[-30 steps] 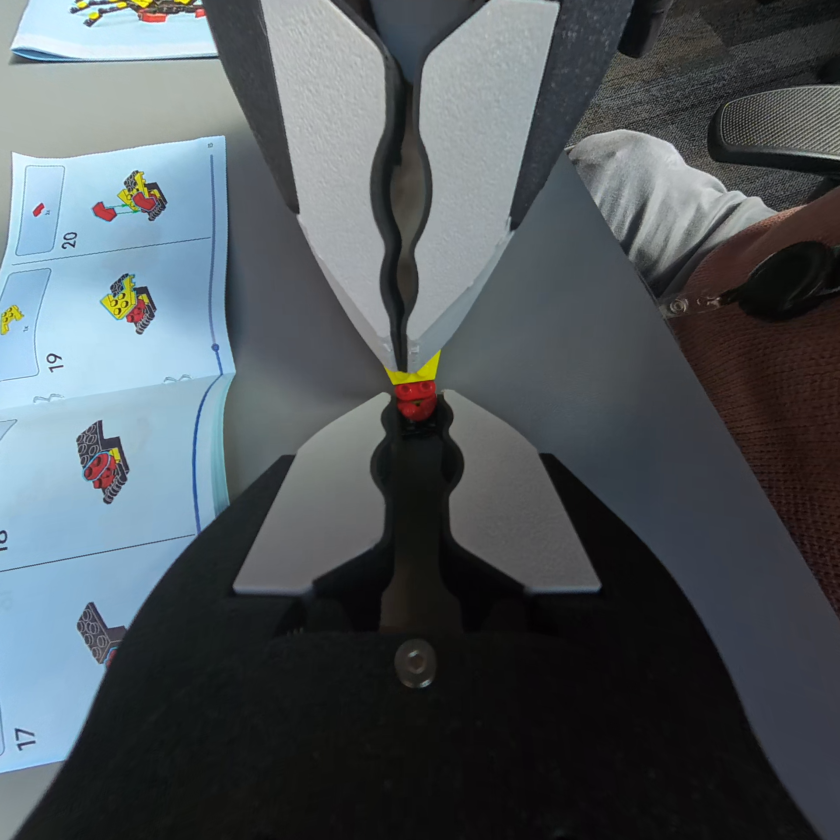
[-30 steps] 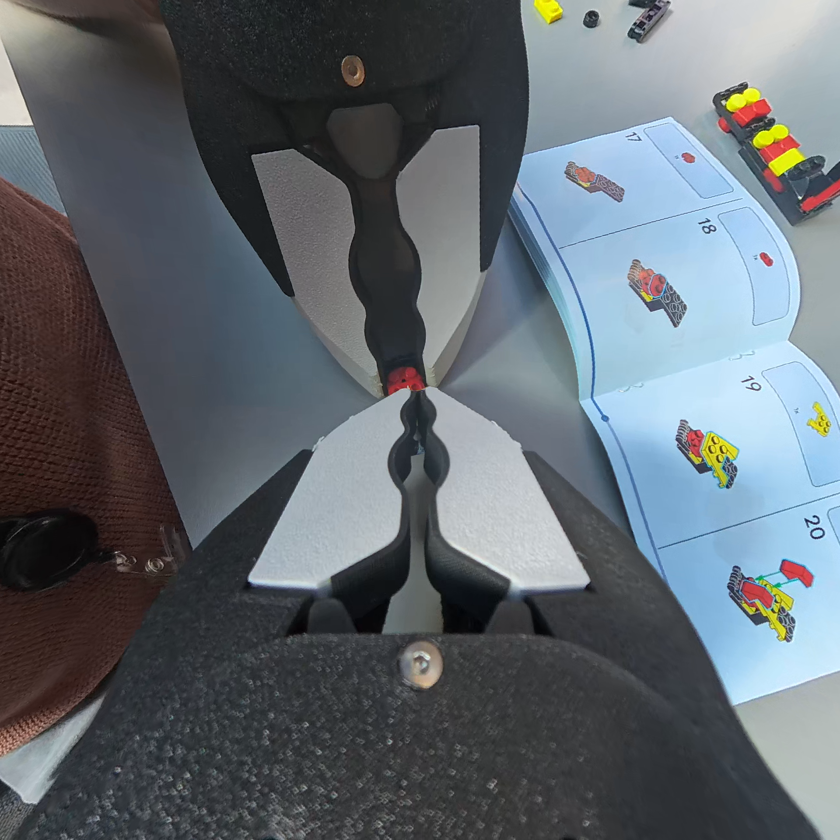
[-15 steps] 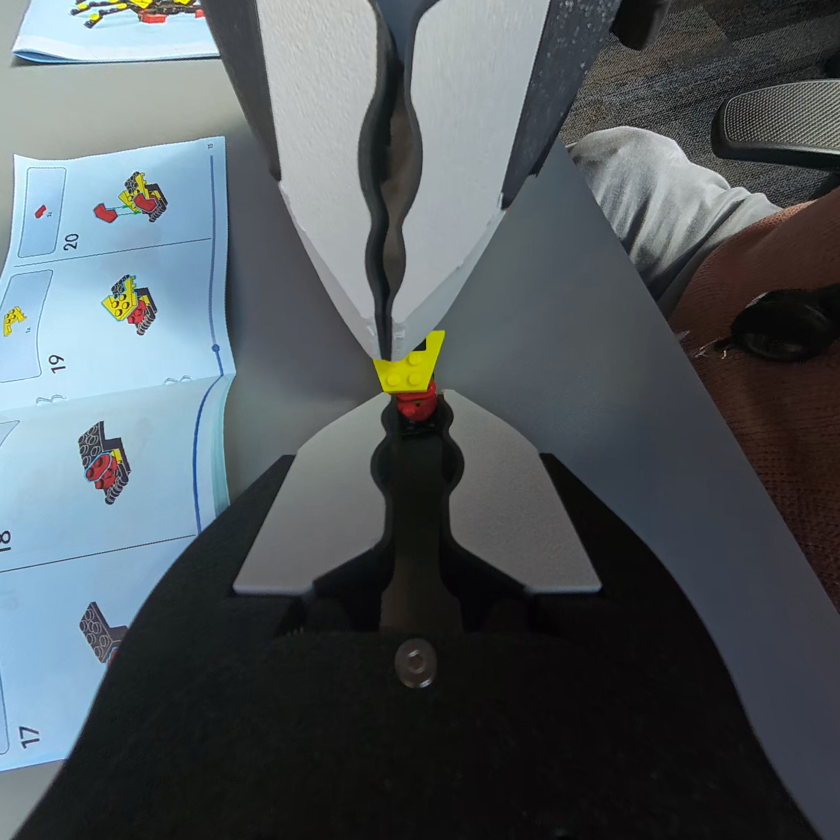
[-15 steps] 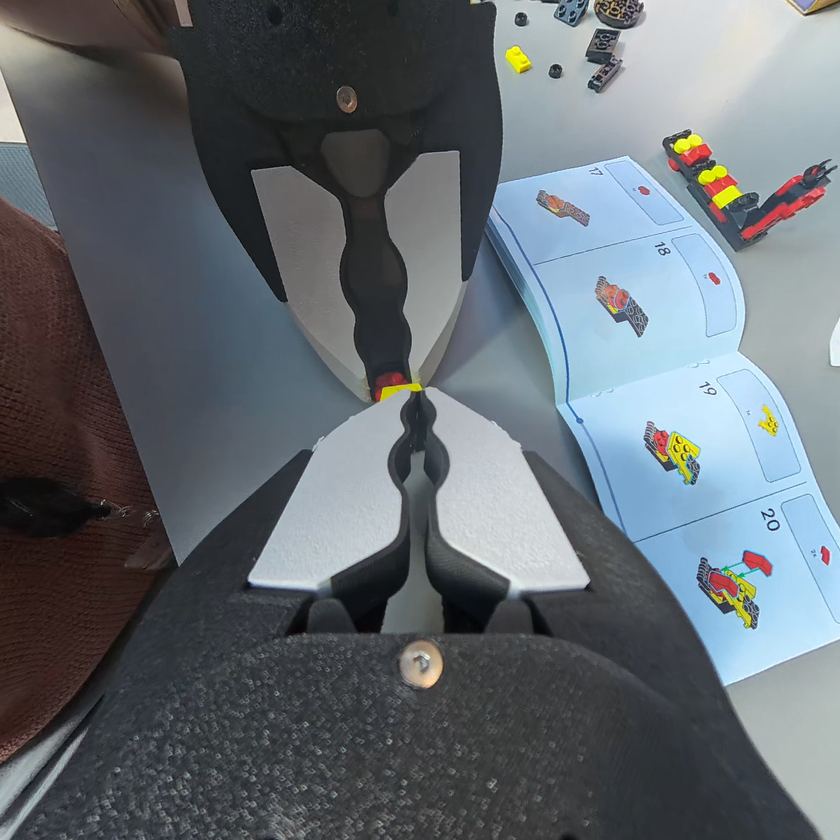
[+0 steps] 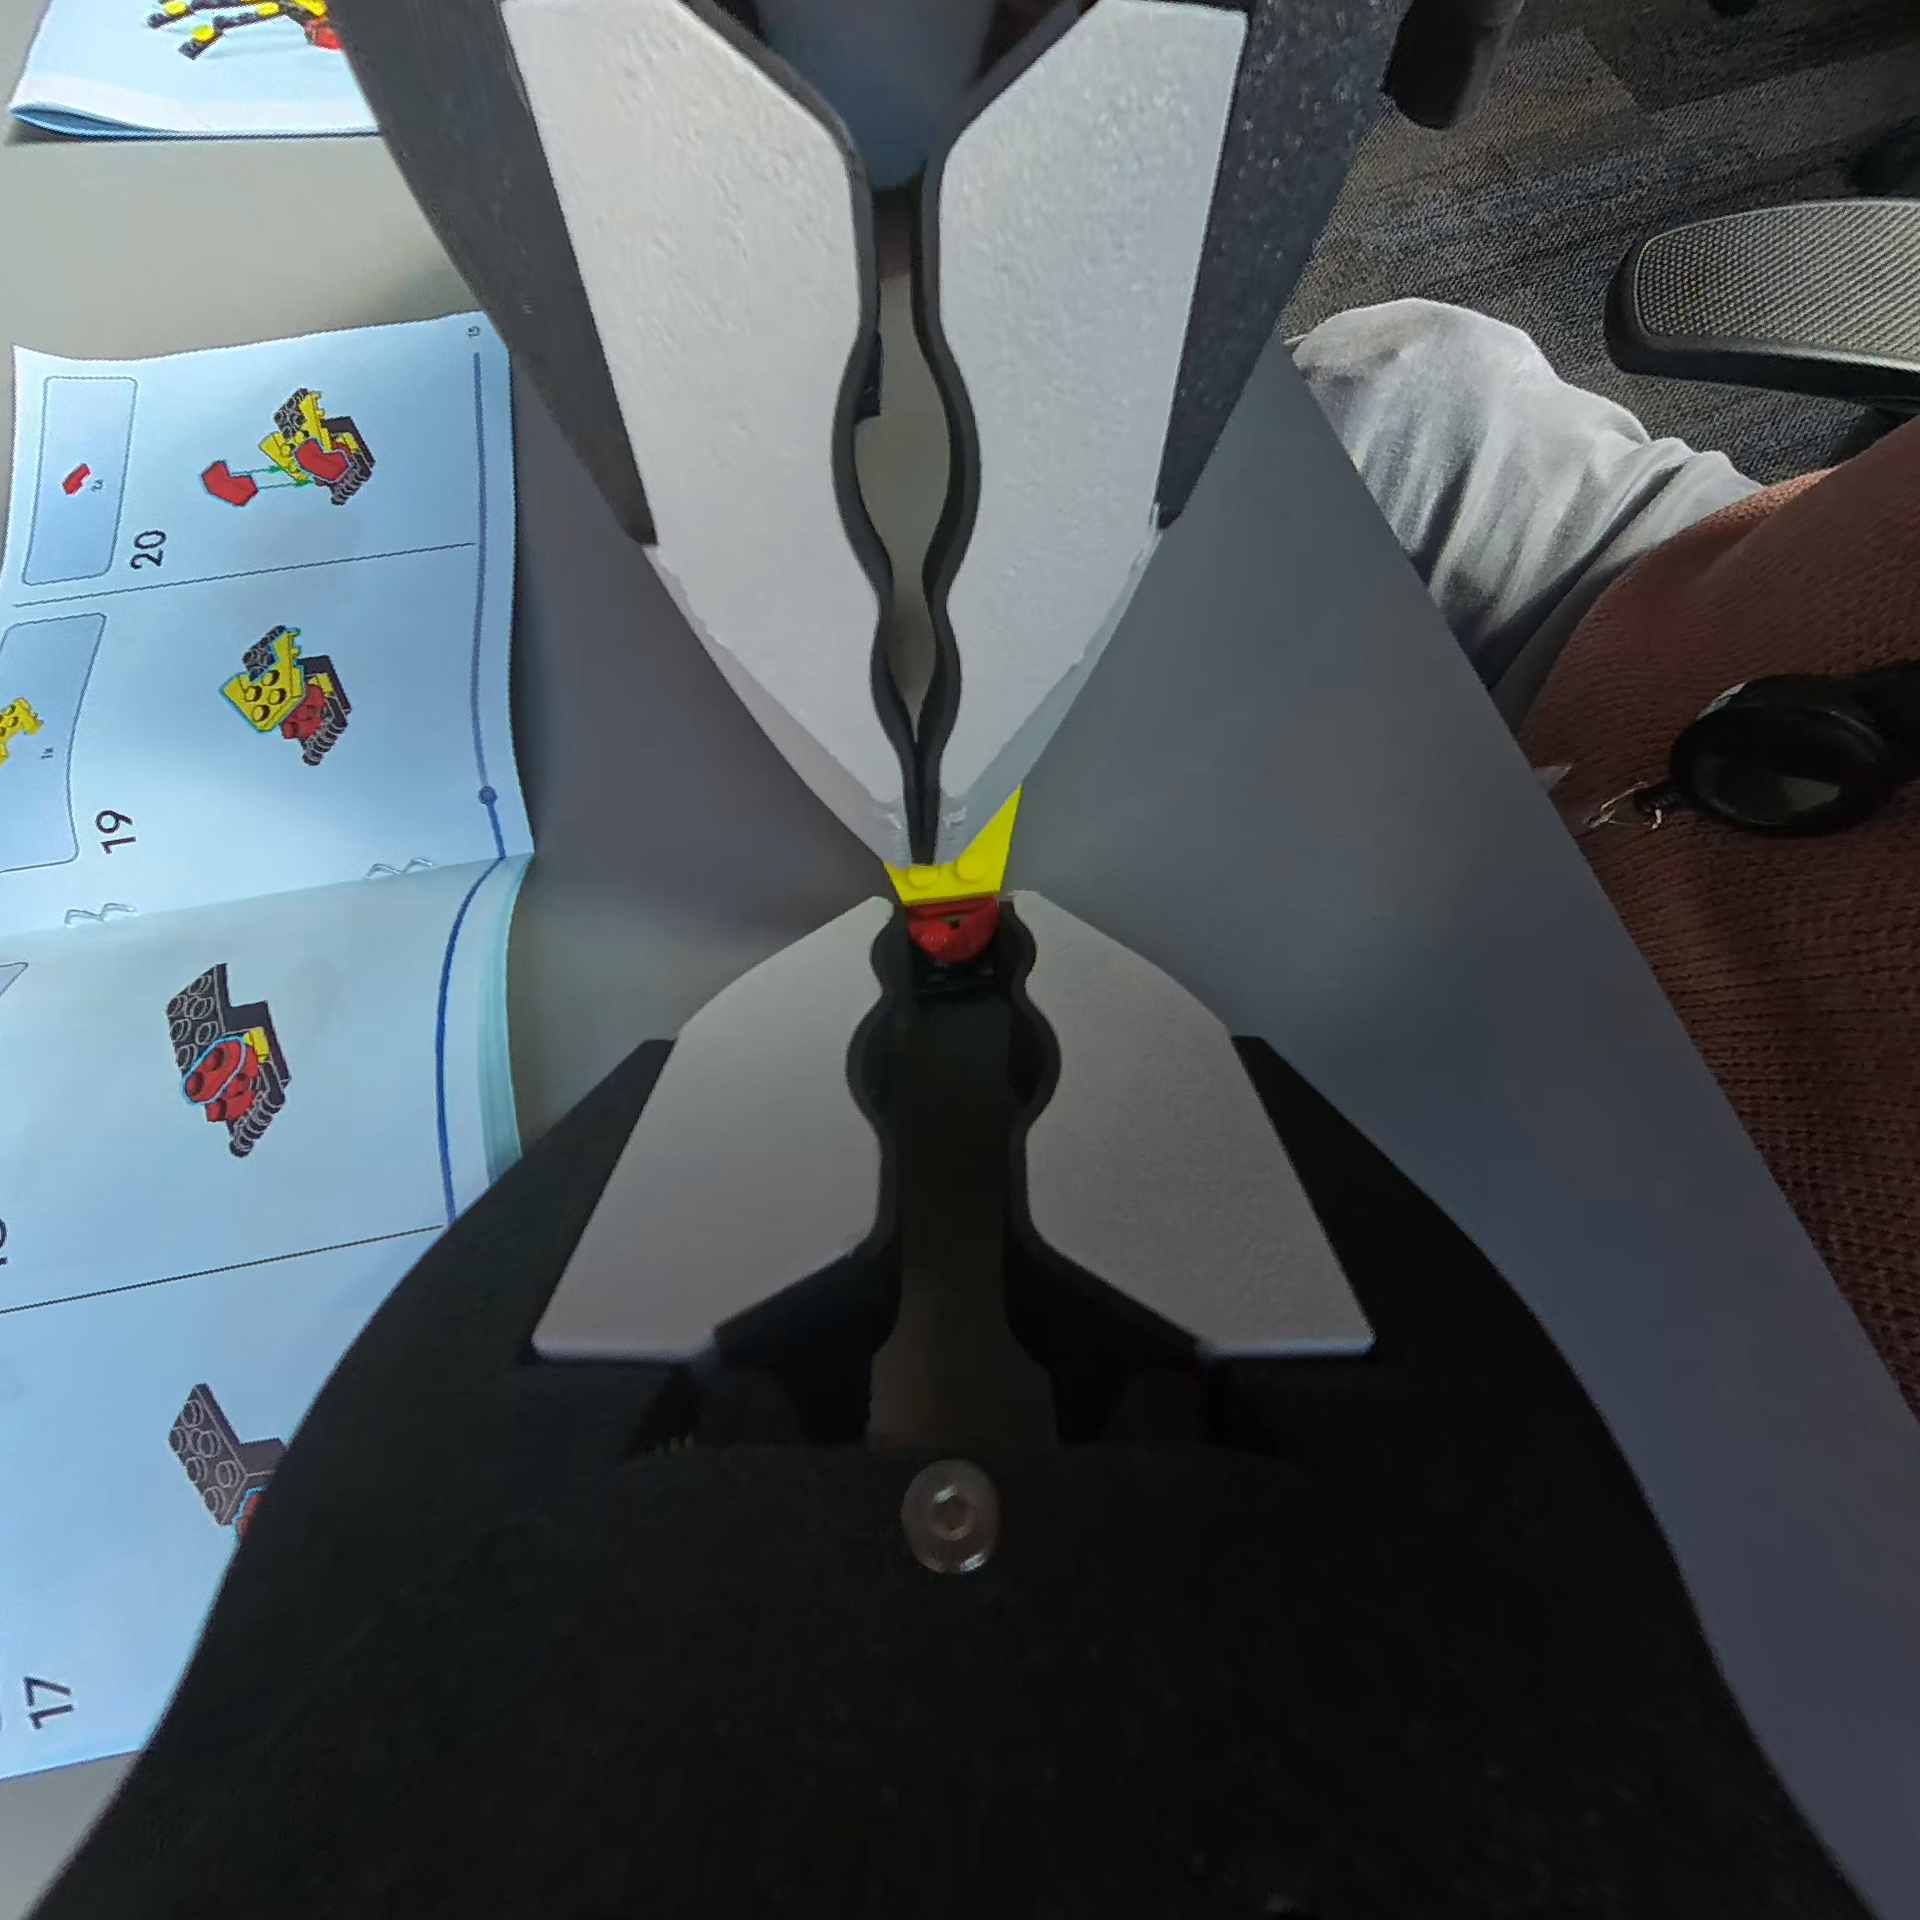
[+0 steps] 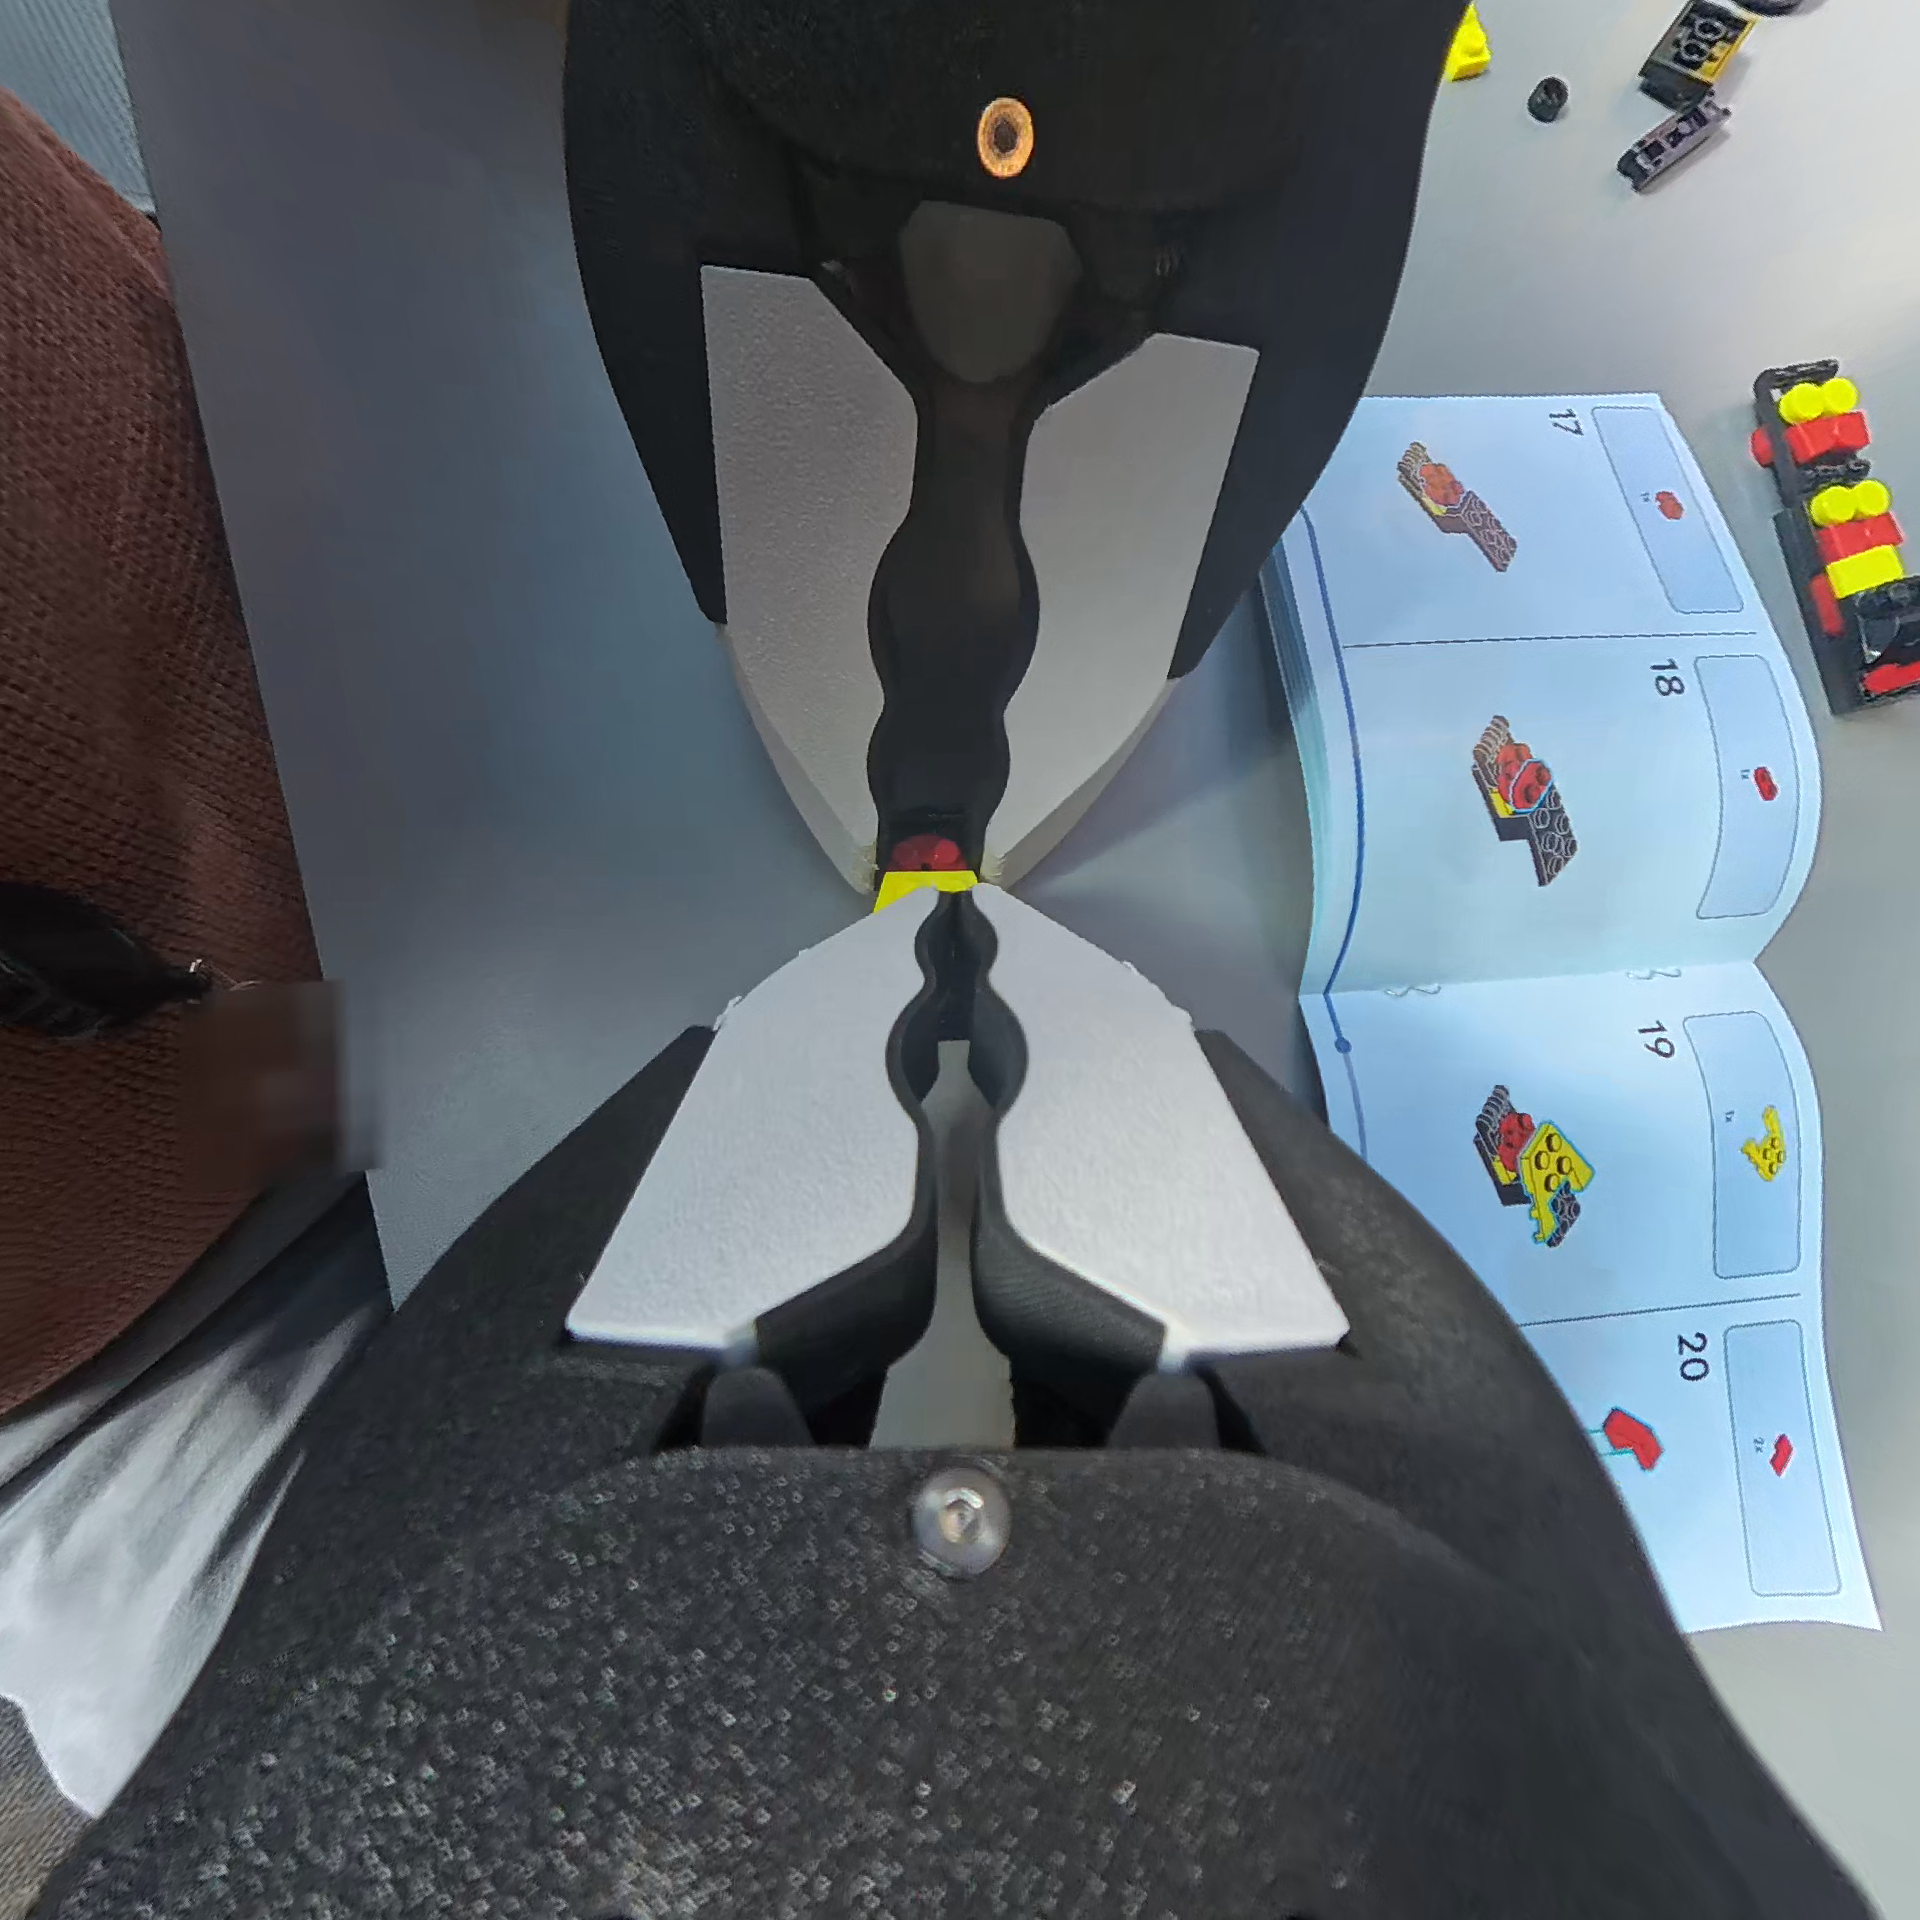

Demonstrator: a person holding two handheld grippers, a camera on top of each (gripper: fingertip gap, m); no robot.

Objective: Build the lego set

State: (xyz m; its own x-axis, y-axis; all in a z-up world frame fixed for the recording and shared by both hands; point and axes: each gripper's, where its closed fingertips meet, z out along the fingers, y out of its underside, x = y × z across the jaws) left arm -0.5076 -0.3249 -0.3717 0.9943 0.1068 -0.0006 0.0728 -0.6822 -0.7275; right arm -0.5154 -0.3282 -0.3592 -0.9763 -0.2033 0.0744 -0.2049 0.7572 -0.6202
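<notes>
Yellow plate (image 5: pixel 951 868), clamped in the right gripper (image 6: pixel 948 906), needs square, even pressing onto the red-black block (image 5: pixel 951 940) clamped in the left gripper (image 5: pixel 951 935).

Left claw (image 5: pixel 951 914) shell: matt black, fine-grained; its fingers (image 5: pixel 769 1132) are matt grey, lightly textured. Yellow plate (image 5: pixel 961 868) and red brick (image 5: pixel 951 928): glossy smooth plastic. Bench (image 5: pixel 1299 831): smooth grey, satin sheen. Booklet (image 6: pixel 1558 935): light-blue paper, slightly curled. Sweater (image 5: pixel 1766 1039): coarse brown knit. Assembled model (image 6: pixel 1844 540) near the bench's far right edge: shiny plastic.
</notes>
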